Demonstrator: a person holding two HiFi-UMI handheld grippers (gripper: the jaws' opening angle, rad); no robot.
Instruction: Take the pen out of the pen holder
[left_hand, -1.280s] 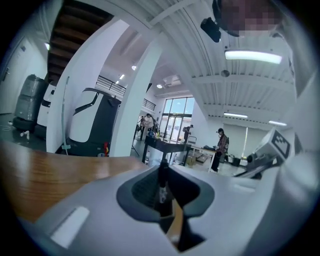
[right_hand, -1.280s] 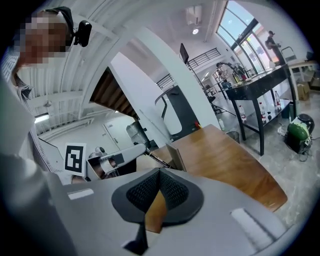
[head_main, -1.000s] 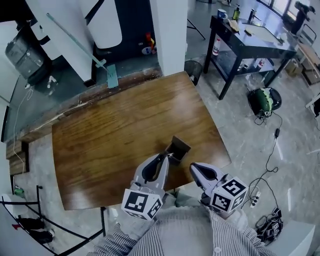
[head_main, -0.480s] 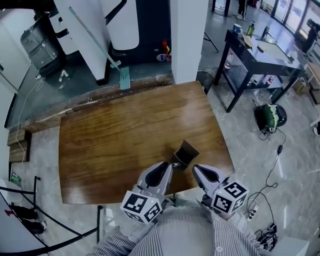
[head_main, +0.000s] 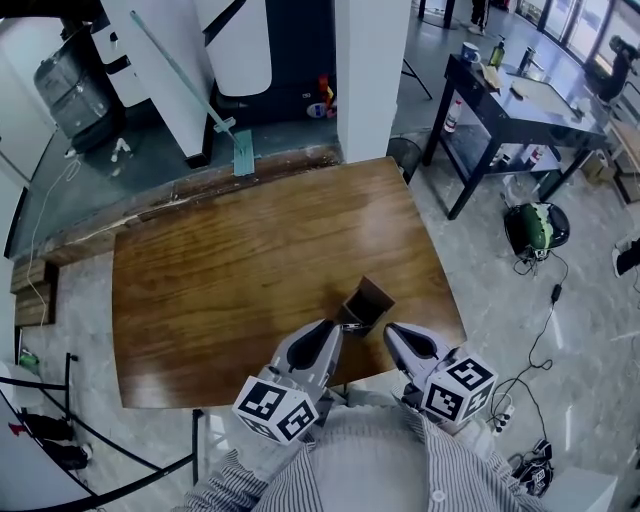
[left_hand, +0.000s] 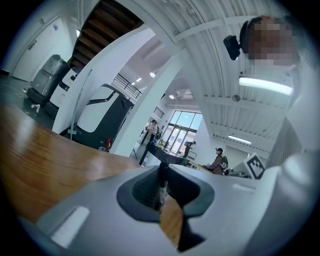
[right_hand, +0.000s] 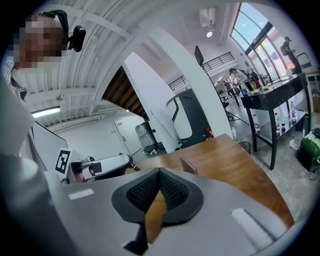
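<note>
Left gripper (left_hand: 163, 169) pinches narrow on the pen (left_hand: 160, 189) (light, stiff, likely slick), so a mid-barrel hold seems safest; right gripper (right_hand: 159, 172), lower centre, is closed and empty.

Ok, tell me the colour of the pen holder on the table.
The pen holder is dark brown; the head view shows it best.

The pen holder (head_main: 366, 303), a small dark-brown open-topped box, stands upright on the tabletop (head_main: 220, 260) close to its near edge, toward the near right corner, while the slim dark pen (left_hand: 162, 181) stands roughly upright, pinched in the left claw (head_main: 335, 329) just beside the holder.
</note>
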